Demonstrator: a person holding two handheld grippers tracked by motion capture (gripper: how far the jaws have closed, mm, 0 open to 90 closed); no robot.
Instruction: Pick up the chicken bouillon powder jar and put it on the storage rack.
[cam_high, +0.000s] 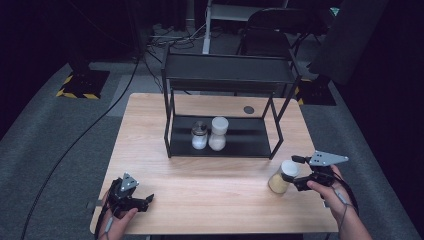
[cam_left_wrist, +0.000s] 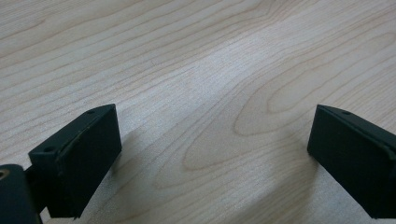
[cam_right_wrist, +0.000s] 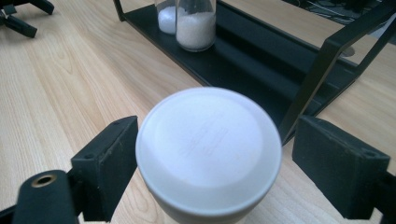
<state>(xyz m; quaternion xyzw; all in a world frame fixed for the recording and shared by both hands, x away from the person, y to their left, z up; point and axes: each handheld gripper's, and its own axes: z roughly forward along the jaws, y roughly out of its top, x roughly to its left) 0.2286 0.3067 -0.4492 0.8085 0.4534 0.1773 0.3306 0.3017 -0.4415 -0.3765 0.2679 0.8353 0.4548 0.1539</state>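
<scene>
A jar of yellowish powder with a white lid (cam_high: 284, 176) stands on the wooden table (cam_high: 210, 200) near its right front. My right gripper (cam_high: 299, 179) is beside it, coming in from the right. In the right gripper view the white lid (cam_right_wrist: 208, 147) sits between the jaws of the right gripper (cam_right_wrist: 223, 140). The left pad is at the lid's edge and the right pad stands a little apart from it, so the gripper is open. My left gripper (cam_high: 146, 200) rests low at the table's left front, and in its own view the left gripper (cam_left_wrist: 210, 135) is wide open over bare wood.
A black two-tier rack (cam_high: 175, 142) stands mid-table, just behind the jar. Its lower shelf holds two jars of white powder (cam_high: 199, 136) (cam_high: 218, 133). A small dark disc (cam_high: 248, 109) lies behind the rack. A folding chair (cam_high: 270, 30) and floor cables are beyond the table.
</scene>
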